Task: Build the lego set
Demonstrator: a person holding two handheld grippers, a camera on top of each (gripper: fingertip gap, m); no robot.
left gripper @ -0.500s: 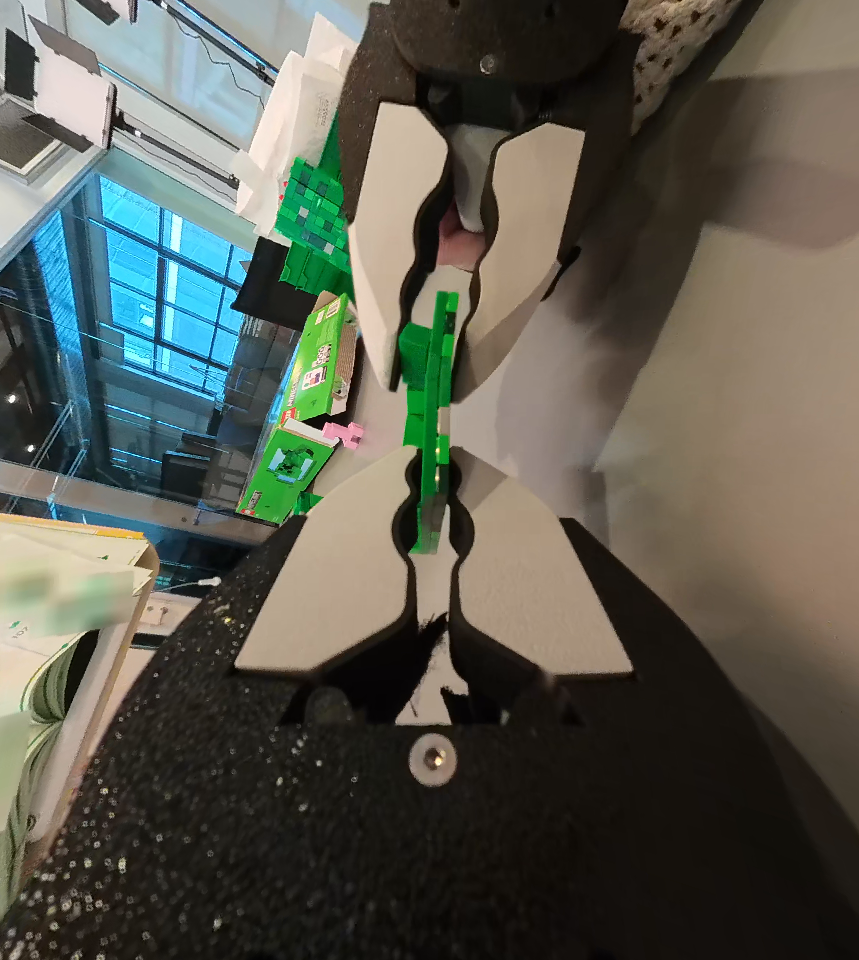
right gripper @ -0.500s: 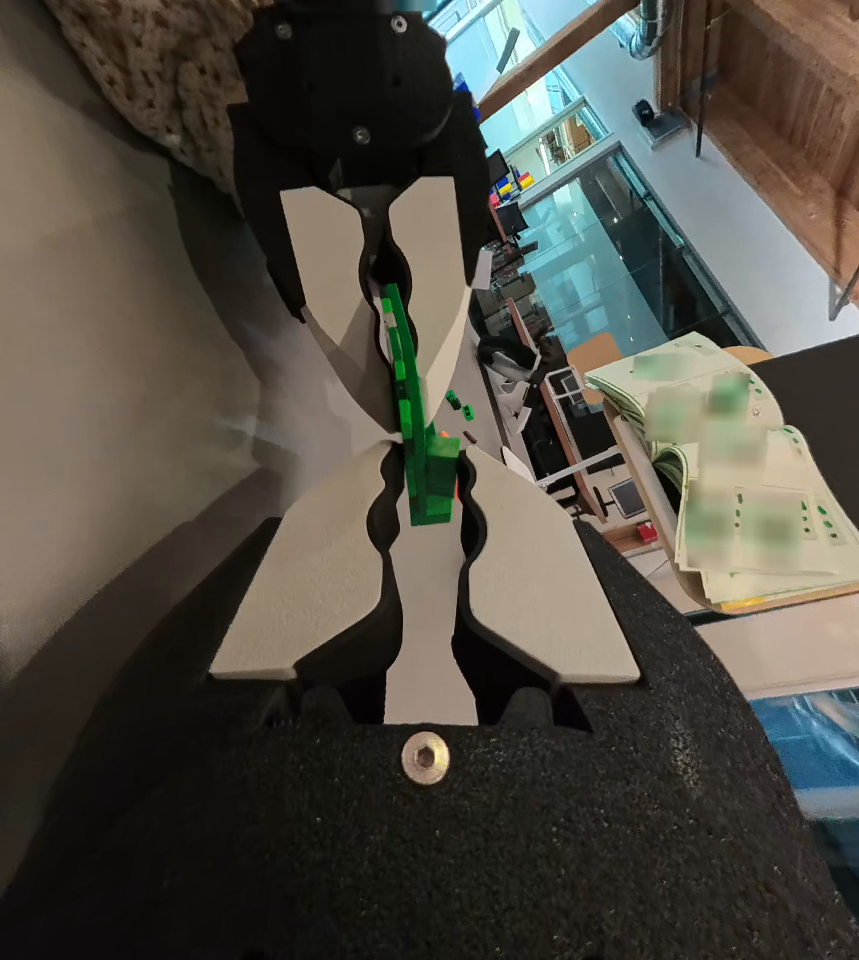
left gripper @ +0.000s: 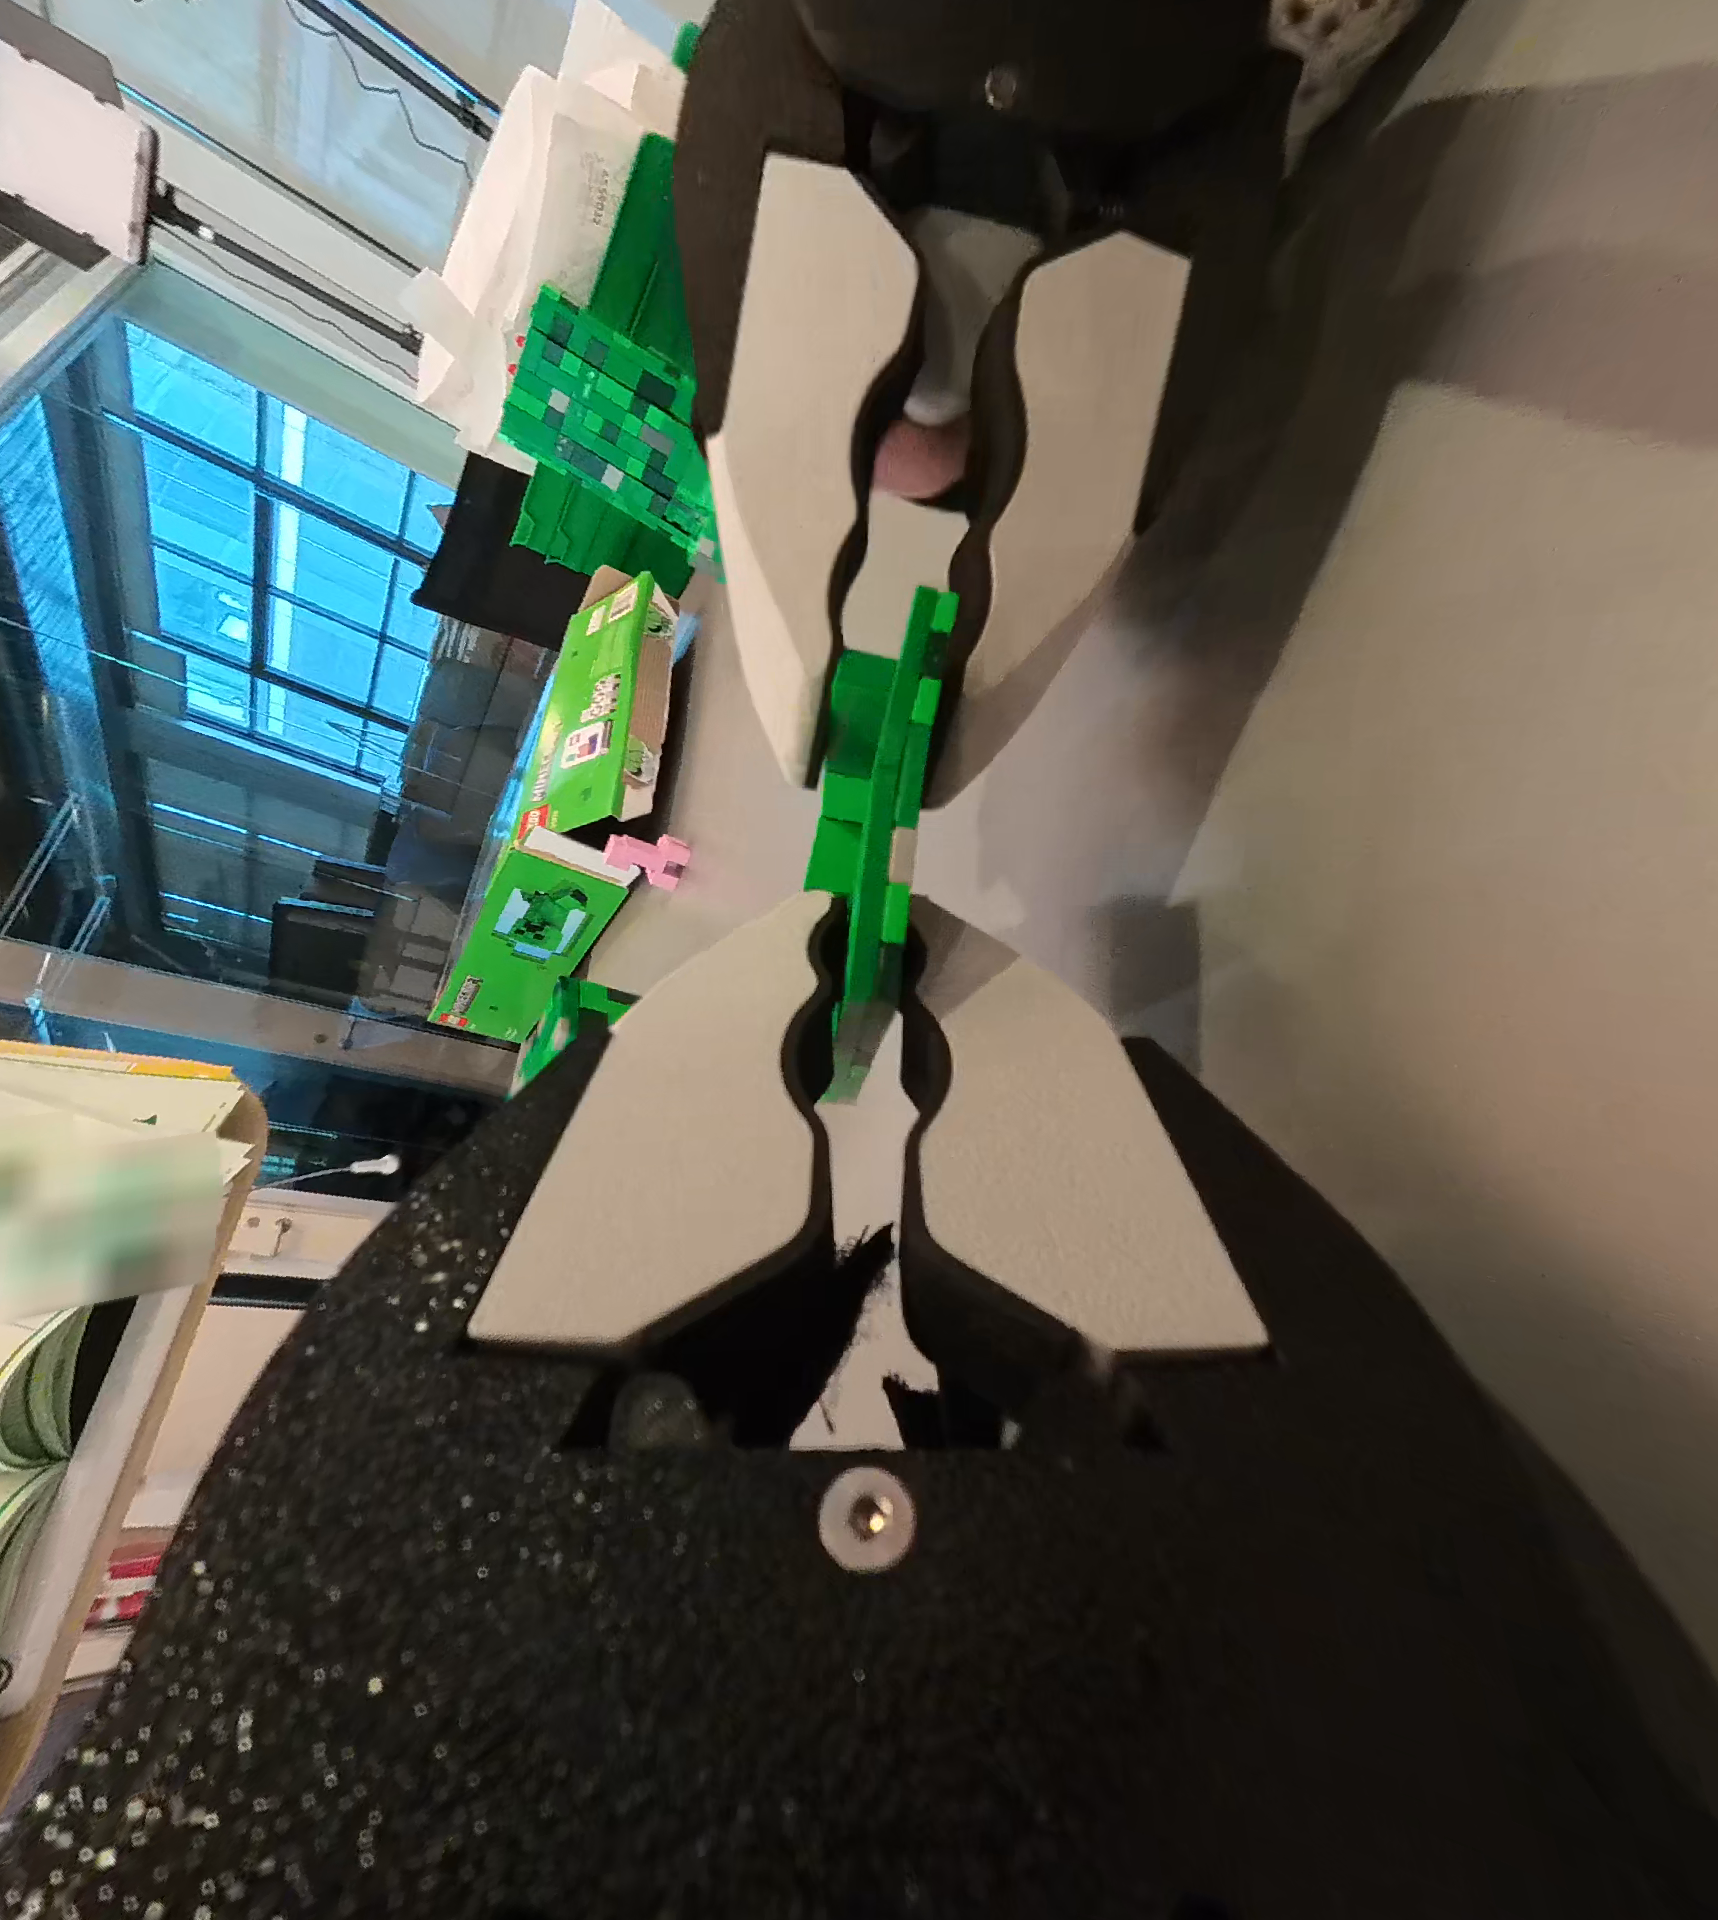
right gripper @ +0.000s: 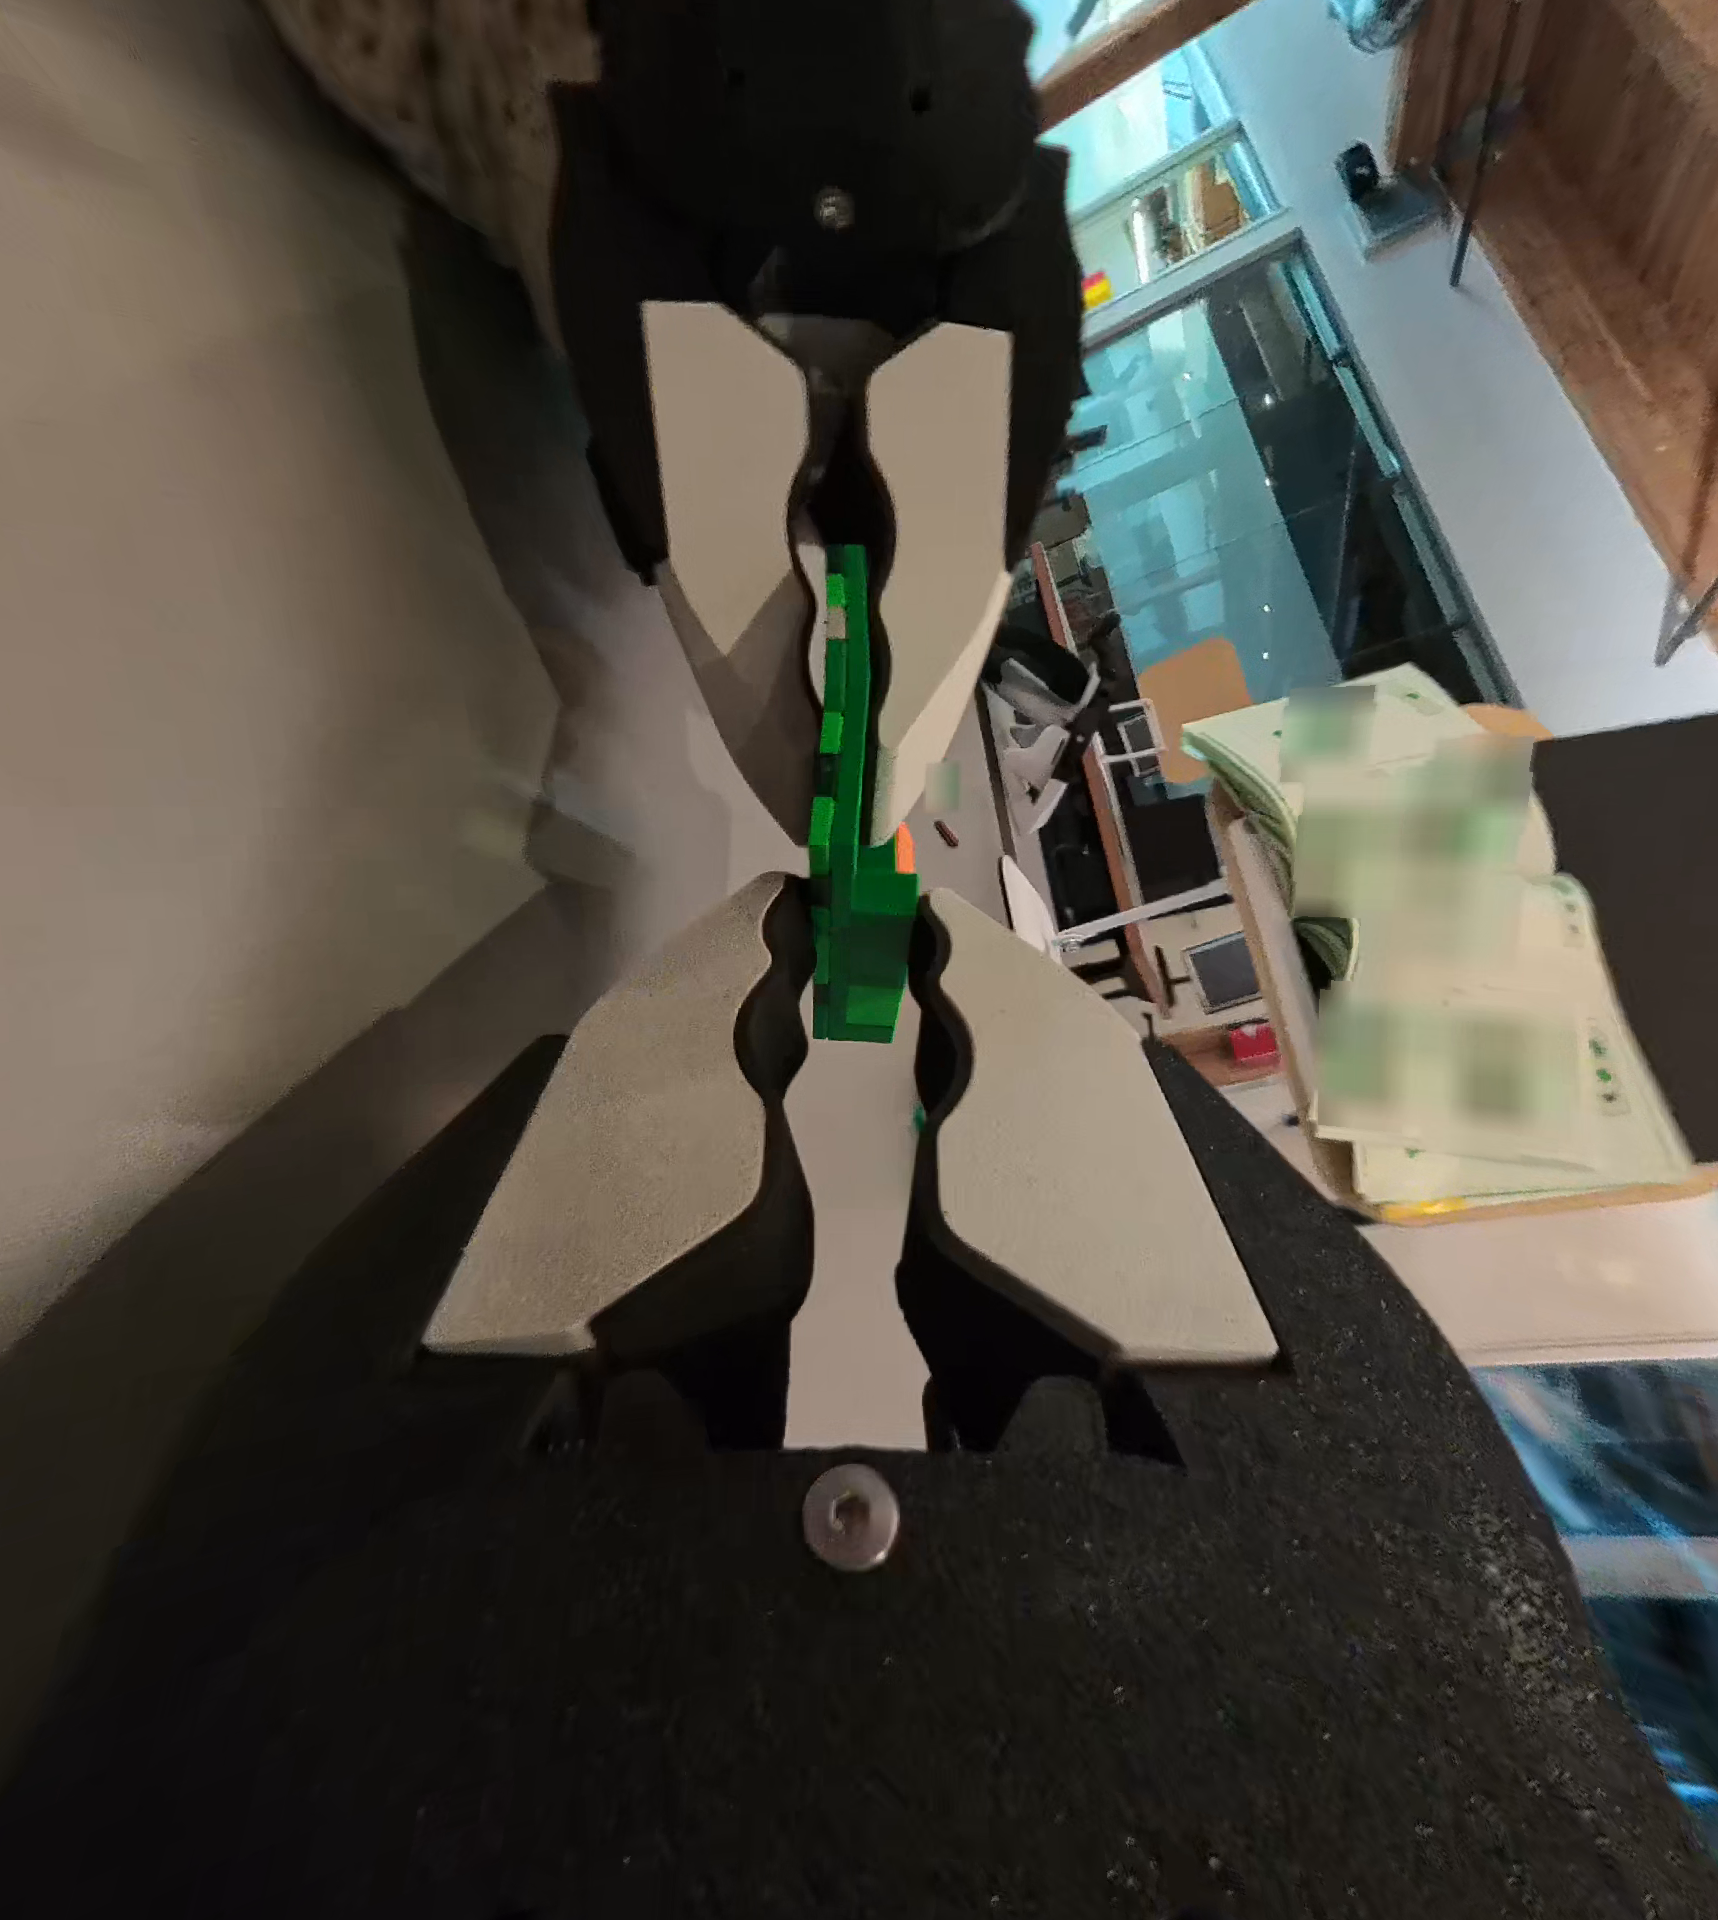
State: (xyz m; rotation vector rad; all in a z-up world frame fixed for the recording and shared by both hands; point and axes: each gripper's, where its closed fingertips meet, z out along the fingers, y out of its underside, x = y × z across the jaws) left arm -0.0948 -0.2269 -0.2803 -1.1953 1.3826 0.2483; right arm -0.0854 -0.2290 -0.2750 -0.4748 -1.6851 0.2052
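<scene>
Left gripper (left gripper: 870, 914): I have its fingers clamped narrow on one end of the green lego strip (left gripper: 876, 831), which stands edge-on between them.

Right gripper (right gripper: 850, 904): closed just as narrow on the other end; in the left wrist view it (left gripper: 881, 769) faces mine tip to tip across a short bare stretch of strip.

Strip: held in the air between the two grippers, off the grey table (left gripper: 1457, 831). A small blocky cluster sticks out of one face near the right gripper's tips; a few pale and dark studs dot the other face.

Step, my guess: pressing or lining up plates along the strip, partway through the build.

Risk 1: both grips are on the thin edges. If I twist one wrist against the other, I expect the strip to bow and a joint to pop apart.

Risk 2: squeeze too hard and the side cluster may shear off; too loose and the strip swivels.

Risk 3: anything that drops falls to the table, possibly out of view. Both views are motion-smeared, so I can't judge seating of the plates.

Around: bigger green build (left gripper: 616, 436), green box (left gripper: 574, 821), small pink figure (left gripper: 652, 860) and open booklet (right gripper: 1437, 987), all well apart.
</scene>
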